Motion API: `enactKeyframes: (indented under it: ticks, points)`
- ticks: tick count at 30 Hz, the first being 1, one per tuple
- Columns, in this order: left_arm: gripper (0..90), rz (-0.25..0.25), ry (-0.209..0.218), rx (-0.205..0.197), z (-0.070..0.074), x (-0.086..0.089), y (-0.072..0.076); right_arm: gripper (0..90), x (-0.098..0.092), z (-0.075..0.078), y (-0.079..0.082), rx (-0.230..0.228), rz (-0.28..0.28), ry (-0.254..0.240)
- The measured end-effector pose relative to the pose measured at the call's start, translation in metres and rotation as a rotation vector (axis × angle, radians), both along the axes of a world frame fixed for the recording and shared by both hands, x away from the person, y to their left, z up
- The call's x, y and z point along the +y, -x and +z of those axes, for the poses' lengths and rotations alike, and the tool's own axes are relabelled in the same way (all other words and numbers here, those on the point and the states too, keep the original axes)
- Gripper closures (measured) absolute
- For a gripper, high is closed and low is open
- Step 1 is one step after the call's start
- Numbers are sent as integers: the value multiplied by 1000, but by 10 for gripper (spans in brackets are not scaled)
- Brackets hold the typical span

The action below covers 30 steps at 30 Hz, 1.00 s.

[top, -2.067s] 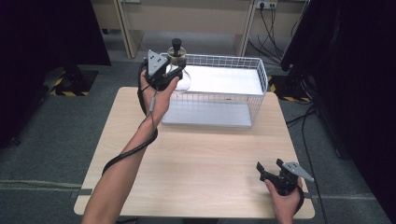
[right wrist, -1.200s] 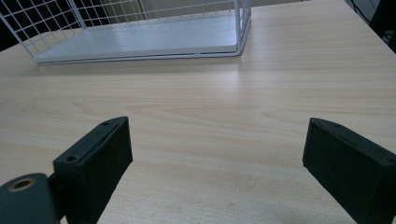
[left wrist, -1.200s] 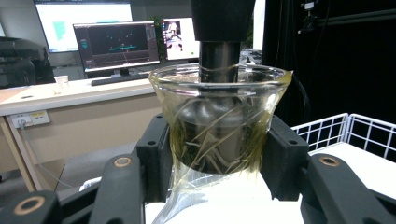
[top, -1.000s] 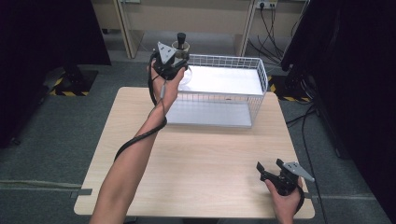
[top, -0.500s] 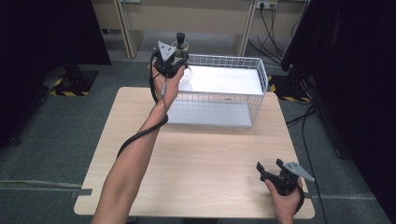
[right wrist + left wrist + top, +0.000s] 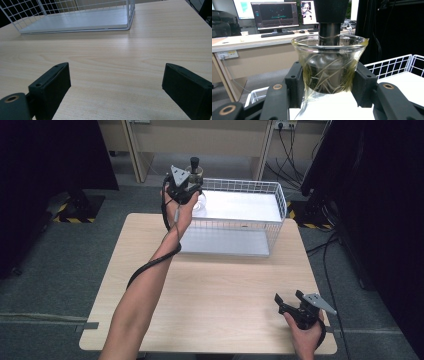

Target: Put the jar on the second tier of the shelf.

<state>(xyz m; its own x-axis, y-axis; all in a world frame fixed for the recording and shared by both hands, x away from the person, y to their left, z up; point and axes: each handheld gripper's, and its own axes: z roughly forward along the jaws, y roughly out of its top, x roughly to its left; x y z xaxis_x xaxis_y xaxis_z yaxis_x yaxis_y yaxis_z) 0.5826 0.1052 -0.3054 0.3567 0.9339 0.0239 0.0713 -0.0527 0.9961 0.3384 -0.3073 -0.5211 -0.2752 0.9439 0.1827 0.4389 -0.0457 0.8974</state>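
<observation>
**Glass flask is carried to the wire basket**

A glass flask (image 6: 329, 66) with a black stopper (image 6: 194, 162) is gripped by the left tool (image 6: 329, 82); its jaws are closed on both sides of the flask neck, as is seen in the left gripper view. The flask is held upright in the air, above the near-left corner of the white wire basket (image 6: 272, 227), which stands at the far side of the worktop (image 6: 220, 290). Whether the flask bottom touches the basket rim cannot be told. The inside of the basket looks bare, with a white floor.

The right tool (image 6: 285, 303) is rested near the right front corner of the worktop, well apart from the basket. Its jaws are wide open and nothing is held between them.

The step in hand is judged to be the placing of the flask into the basket. For the next move, the flask should be brought over the rim, lowered straight until it stands on the basket floor, and only then released, because glass can tip or break easily.
</observation>
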Motion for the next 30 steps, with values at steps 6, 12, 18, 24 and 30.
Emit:
enactKeyframes:
  ticks: [6, 12, 18, 24, 30]
  points:
    - [498, -3, 14, 7, -1, 3, -1, 85, 0, 0, 0, -1, 1, 4]
    - [482, -17, 17, 26, 0, 8, -2, 85, 1, 0, 0, -2, -1, 5]
    - [407, -21, 24, 24, 2, 8, -1, 85, 0, 0, 0, -1, 0, 2]
    - [232, -13, 28, 19, 5, 6, 5, 85, 1, 0, 0, -1, 0, 4]
    - [142, 6, 23, 27, 4, 8, 10, 85, 1, 0, 0, 1, 0, 6]
